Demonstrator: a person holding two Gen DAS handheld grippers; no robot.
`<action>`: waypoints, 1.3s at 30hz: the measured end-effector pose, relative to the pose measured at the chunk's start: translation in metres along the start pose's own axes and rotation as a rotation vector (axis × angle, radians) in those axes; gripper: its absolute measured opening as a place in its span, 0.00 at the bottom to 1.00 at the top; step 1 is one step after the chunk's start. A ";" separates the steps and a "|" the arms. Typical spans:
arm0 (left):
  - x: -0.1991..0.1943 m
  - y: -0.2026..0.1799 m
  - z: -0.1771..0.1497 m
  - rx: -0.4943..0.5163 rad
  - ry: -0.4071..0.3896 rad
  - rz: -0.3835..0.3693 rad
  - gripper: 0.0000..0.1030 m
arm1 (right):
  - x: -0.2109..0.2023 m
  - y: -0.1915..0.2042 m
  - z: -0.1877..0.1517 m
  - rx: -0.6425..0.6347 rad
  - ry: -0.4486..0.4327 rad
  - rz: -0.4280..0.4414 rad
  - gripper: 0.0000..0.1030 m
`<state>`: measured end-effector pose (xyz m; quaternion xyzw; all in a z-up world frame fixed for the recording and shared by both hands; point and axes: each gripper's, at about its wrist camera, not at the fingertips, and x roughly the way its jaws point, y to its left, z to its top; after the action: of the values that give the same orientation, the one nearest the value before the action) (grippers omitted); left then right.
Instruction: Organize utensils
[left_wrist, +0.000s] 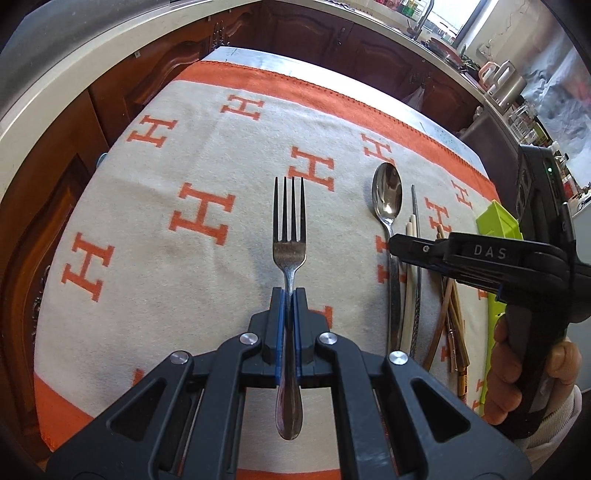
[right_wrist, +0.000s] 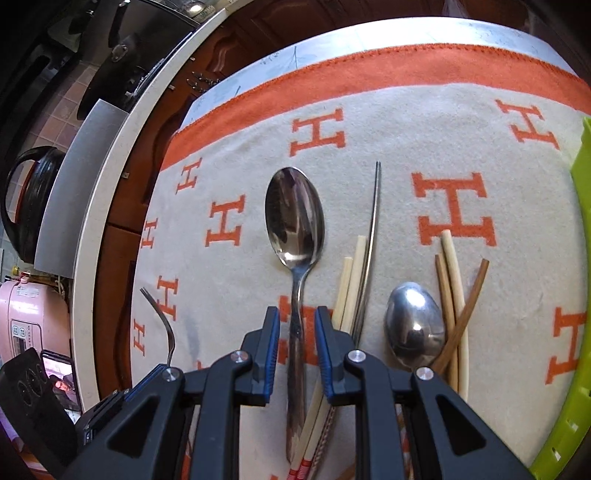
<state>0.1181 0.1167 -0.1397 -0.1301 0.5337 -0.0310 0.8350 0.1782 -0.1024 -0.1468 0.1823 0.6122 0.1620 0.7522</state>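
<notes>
Our left hand-held gripper (left_wrist: 289, 295) pinches the fork (left_wrist: 289, 229) by its handle, tines pointing away above the H-patterned cloth (left_wrist: 177, 177). Our right hand-held gripper (right_wrist: 296, 321) is spread, its fingers either side of a spoon (right_wrist: 294, 221) handle lying among chopsticks (right_wrist: 351, 280), another spoon (right_wrist: 413, 321) and a green tray (right_wrist: 581, 258) to its right.

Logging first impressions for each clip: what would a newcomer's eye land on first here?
The fork, clamped by its handle in the left gripper and held above the orange-and-beige H-patterned cloth. Next, the big spoon lying bowl-up on the cloth, its handle running between the open fingers of the right gripper. Right of it lie loose chopsticks, a second spoon and a lime-green tray at the edge.
</notes>
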 end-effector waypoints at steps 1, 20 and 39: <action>0.000 0.002 0.000 -0.005 0.001 -0.003 0.02 | 0.001 0.003 0.000 -0.014 -0.004 -0.015 0.17; 0.001 0.018 -0.002 -0.049 0.004 -0.038 0.02 | 0.015 0.059 -0.007 -0.244 -0.034 -0.290 0.06; -0.001 0.011 -0.004 -0.025 0.008 -0.037 0.02 | -0.003 0.060 -0.031 -0.261 -0.080 -0.223 0.01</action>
<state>0.1127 0.1264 -0.1430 -0.1502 0.5350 -0.0403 0.8304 0.1460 -0.0488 -0.1217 0.0203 0.5718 0.1483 0.8066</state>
